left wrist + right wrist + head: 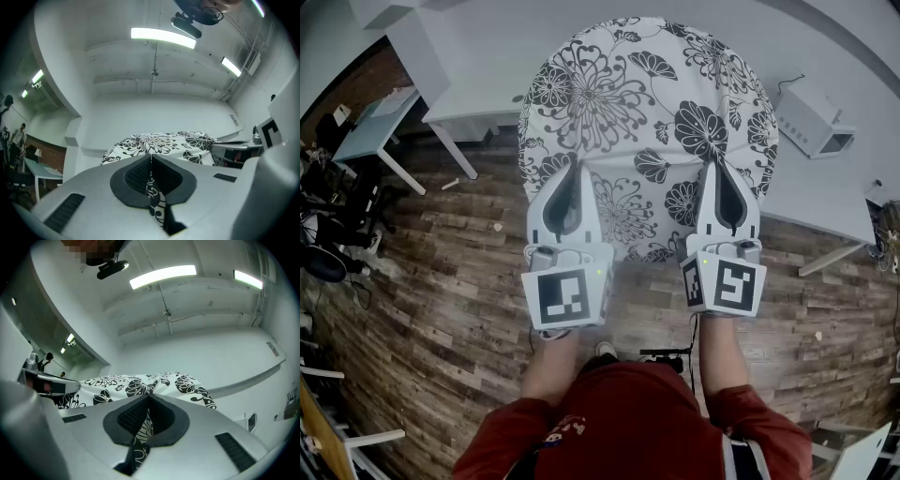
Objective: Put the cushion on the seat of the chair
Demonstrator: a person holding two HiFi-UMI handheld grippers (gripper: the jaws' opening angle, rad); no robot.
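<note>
A round white cushion (647,122) with black flower print hangs in the air in front of me, held by its near edge. My left gripper (573,169) is shut on that edge at the left, my right gripper (718,167) shut on it at the right. In the left gripper view the cushion (159,143) spreads beyond the closed jaws, with a fold of printed cloth pinched between them. The right gripper view shows the cushion (140,383) the same way, cloth caught between the closed jaws. No chair seat shows in any view; the cushion hides what lies under it.
A white table (469,94) stands at the upper left and another white table (825,187) at the right, bearing a white box (811,117). Dark chairs and gear (328,225) line the left edge. Wooden floor (441,309) lies below me.
</note>
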